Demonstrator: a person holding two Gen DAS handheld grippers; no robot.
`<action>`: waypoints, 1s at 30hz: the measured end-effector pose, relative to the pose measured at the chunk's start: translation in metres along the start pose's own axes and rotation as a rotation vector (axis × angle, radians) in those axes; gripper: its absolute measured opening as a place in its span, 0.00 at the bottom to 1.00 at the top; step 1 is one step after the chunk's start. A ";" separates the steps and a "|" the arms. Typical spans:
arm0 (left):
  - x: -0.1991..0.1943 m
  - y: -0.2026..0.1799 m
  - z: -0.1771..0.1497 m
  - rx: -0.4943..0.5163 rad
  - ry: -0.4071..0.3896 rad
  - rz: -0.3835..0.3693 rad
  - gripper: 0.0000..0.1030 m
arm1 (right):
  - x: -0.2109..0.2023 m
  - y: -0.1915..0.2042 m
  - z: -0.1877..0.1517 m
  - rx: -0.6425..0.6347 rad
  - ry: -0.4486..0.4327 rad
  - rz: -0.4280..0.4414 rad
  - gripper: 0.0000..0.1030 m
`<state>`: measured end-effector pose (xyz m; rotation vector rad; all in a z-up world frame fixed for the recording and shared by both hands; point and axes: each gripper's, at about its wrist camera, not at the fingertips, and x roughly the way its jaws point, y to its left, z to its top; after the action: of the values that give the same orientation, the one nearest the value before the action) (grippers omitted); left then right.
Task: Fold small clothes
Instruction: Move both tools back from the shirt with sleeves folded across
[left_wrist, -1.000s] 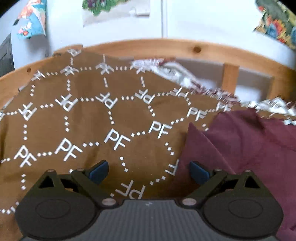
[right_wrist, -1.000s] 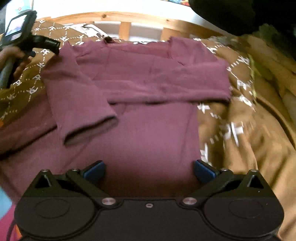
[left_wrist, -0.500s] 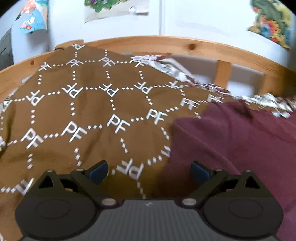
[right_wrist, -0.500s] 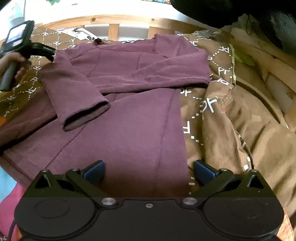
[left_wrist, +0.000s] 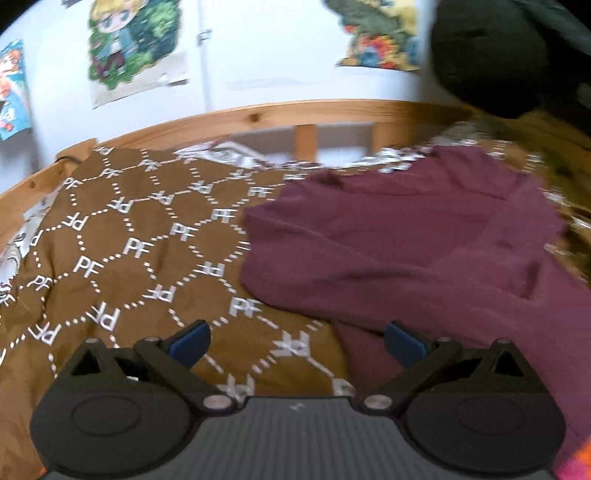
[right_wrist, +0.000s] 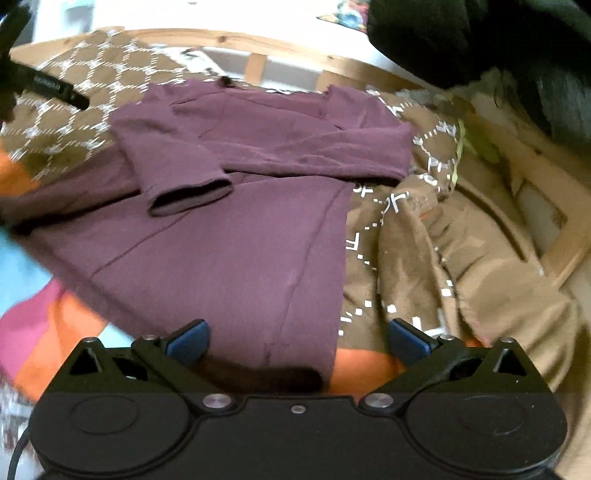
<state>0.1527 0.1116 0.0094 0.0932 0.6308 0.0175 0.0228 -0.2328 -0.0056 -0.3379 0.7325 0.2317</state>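
Note:
A maroon long-sleeved shirt (right_wrist: 258, 229) lies flat on a brown blanket (left_wrist: 129, 240) printed with white letters. Both sleeves are folded in over the chest; one cuff (right_wrist: 188, 192) points toward me. In the right wrist view my right gripper (right_wrist: 297, 338) hangs open above the shirt's near hem, with nothing between its blue pads. My left gripper (left_wrist: 297, 338) is open too, over the blanket at the shirt's (left_wrist: 406, 251) left edge, and holds nothing. Its dark body (right_wrist: 55, 88) shows at the upper left of the right wrist view.
A wooden bed rail (left_wrist: 258, 114) curves behind the blanket and along the right side (right_wrist: 535, 166). Posters (left_wrist: 125, 48) hang on the white wall. A dark blurred shape (left_wrist: 480, 55) fills the upper right. Orange, pink and blue fabric (right_wrist: 37, 317) lies near the hem.
My left gripper has drawn back and swung right, so much more of the shirt shows. My right gripper has pulled back toward the hem, uncovering orange fabric. The shirt has not moved.

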 end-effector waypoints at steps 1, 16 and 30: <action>-0.007 -0.004 -0.003 0.015 -0.005 -0.021 1.00 | -0.007 0.002 -0.002 -0.026 -0.019 -0.004 0.98; -0.049 -0.019 -0.045 0.116 0.051 -0.226 1.00 | -0.004 0.046 -0.023 -0.375 -0.047 -0.138 0.52; -0.050 -0.046 -0.059 0.197 0.069 -0.303 1.00 | -0.001 0.053 -0.029 -0.537 -0.044 -0.215 0.39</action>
<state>0.0770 0.0686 -0.0128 0.1877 0.7098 -0.3355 -0.0123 -0.1953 -0.0367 -0.9145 0.5764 0.2293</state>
